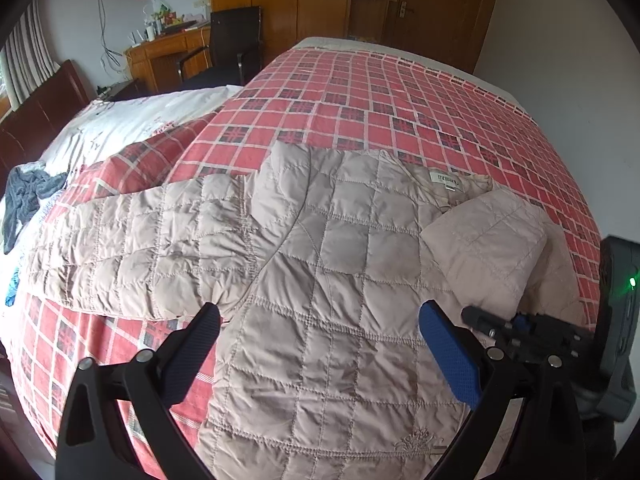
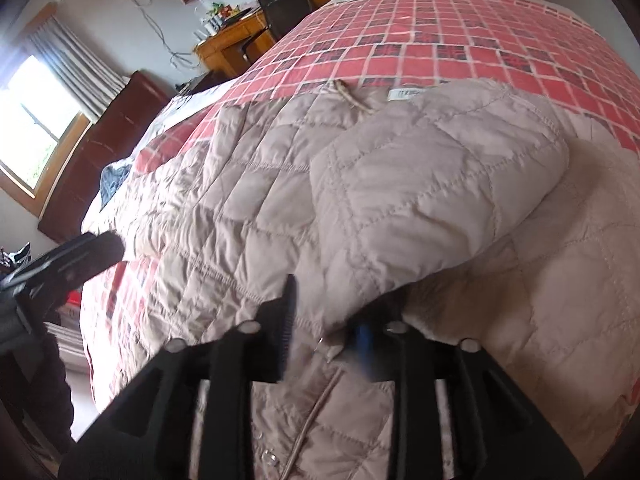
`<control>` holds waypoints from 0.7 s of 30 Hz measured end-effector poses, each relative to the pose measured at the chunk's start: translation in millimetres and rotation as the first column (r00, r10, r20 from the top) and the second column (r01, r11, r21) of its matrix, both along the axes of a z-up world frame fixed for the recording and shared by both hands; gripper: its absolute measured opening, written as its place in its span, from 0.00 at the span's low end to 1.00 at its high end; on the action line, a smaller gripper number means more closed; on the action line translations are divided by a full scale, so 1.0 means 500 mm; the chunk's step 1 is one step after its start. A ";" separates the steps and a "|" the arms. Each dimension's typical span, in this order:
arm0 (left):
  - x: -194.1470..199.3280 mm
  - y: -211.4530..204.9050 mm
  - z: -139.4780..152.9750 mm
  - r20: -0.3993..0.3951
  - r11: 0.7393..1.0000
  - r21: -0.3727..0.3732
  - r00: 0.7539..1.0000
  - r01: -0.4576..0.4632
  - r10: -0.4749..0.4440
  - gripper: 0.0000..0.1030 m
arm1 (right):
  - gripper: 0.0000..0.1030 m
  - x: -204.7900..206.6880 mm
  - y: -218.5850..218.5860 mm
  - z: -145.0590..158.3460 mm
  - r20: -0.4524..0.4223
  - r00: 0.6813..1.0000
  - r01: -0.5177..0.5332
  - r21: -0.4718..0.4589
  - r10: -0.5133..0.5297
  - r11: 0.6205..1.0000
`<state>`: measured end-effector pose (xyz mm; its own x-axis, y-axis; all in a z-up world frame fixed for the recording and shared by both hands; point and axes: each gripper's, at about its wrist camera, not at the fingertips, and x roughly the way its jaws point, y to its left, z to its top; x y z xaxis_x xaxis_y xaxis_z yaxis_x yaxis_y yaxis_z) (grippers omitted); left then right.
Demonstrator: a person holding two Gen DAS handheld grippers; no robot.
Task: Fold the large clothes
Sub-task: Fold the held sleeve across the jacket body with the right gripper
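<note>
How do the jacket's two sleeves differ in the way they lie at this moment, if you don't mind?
The left sleeve lies stretched out flat, sideways across the checked bedspread, away from the jacket body. The right sleeve is folded inward over the body, near the collar label, puffed up. The right gripper is closed on its fabric; the left gripper hangs open, touching neither sleeve. Both sleeves share the same beige quilting.
</note>
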<state>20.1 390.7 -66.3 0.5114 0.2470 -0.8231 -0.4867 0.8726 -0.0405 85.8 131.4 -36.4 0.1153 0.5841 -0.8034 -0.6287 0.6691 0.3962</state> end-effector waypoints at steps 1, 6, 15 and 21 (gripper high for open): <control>0.005 0.001 -0.003 -0.002 1.000 -0.014 1.000 0.005 -0.005 0.96 | 0.46 -0.012 -0.005 0.007 -0.005 1.000 -0.013 0.002 0.013 1.000; 0.050 -0.020 -0.027 -0.015 0.990 -0.128 0.998 0.065 -0.067 0.96 | 0.51 -0.077 -0.061 0.049 0.053 0.997 -0.053 -0.015 0.053 0.998; 0.180 -0.112 -0.132 -0.058 0.886 -0.434 0.977 0.161 -0.206 0.86 | 0.52 -0.062 -0.278 0.101 0.133 0.974 0.188 -0.041 -0.181 0.981; 0.215 -0.117 -0.167 -0.048 0.847 -0.516 0.982 0.130 -0.180 0.18 | 0.52 -0.004 -0.365 0.090 0.099 0.932 0.353 -0.023 -0.349 0.935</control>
